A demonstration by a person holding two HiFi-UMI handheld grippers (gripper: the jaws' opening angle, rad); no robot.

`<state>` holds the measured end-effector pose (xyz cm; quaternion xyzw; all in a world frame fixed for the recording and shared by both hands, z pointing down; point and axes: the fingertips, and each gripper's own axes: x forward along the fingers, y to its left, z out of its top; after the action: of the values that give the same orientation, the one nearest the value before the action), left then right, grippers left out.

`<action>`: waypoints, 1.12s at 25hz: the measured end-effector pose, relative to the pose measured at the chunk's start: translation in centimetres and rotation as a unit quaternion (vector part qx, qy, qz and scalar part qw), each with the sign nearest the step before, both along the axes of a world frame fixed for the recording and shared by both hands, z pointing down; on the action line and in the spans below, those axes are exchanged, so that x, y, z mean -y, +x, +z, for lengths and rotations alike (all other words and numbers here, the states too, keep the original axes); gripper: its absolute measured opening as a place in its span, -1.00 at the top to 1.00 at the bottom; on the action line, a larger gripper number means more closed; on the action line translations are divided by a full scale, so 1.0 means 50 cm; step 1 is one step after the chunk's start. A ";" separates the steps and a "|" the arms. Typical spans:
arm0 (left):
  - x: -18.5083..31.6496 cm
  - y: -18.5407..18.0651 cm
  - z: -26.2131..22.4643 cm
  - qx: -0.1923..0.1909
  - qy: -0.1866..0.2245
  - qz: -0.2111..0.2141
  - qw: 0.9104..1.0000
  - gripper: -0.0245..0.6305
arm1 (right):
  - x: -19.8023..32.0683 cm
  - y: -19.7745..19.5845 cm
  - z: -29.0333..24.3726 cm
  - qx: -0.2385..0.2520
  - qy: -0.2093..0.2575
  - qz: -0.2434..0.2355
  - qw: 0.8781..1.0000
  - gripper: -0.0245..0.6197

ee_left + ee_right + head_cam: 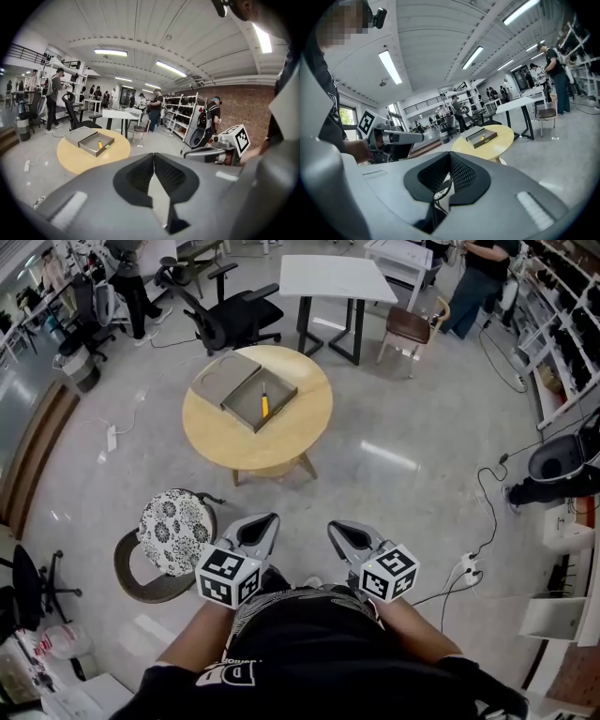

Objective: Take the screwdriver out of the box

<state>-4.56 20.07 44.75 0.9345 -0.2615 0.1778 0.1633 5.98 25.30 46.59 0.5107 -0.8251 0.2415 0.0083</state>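
You hold two tongs: left tongs (pixel 267 523), right tongs (pixel 337 531), jaws of each pressed together, empty. One screwdriver (pixel 263 405) inside one open box (pixel 245 405) on one round table (pixel 239 448), well ahead of both.

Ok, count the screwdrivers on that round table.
1. The screwdriver lies inside the open box on the round table; the lid beside it might hide another.

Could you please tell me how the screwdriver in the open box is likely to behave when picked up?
The screwdriver looks small and slim, so probably light and stiff. It lies flat on the box floor, so it might slide from a shallow pinch. Its yellow handle is too small to judge, but it may roll on the table.
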 end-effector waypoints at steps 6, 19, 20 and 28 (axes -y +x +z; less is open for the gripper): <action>0.009 0.005 -0.009 0.008 0.002 -0.006 1.000 0.74 | 0.013 0.016 -0.007 0.004 0.001 -0.004 1.000 0.94; 0.097 0.057 0.016 0.001 -0.011 0.016 1.000 0.75 | 0.061 0.065 0.025 -0.010 -0.024 0.021 0.999 0.93; 0.105 0.064 0.017 -0.001 -0.012 0.019 1.000 0.74 | 0.067 0.067 0.031 -0.009 -0.028 0.023 0.999 0.94; 0.218 0.088 0.052 0.009 -0.032 0.015 0.999 0.74 | 0.173 0.083 0.039 -0.011 -0.048 0.016 0.999 0.94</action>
<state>-0.16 9.17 47.33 0.9310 -0.2434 0.1968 0.1880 10.12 16.63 48.56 0.5255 -0.8043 0.2747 0.0382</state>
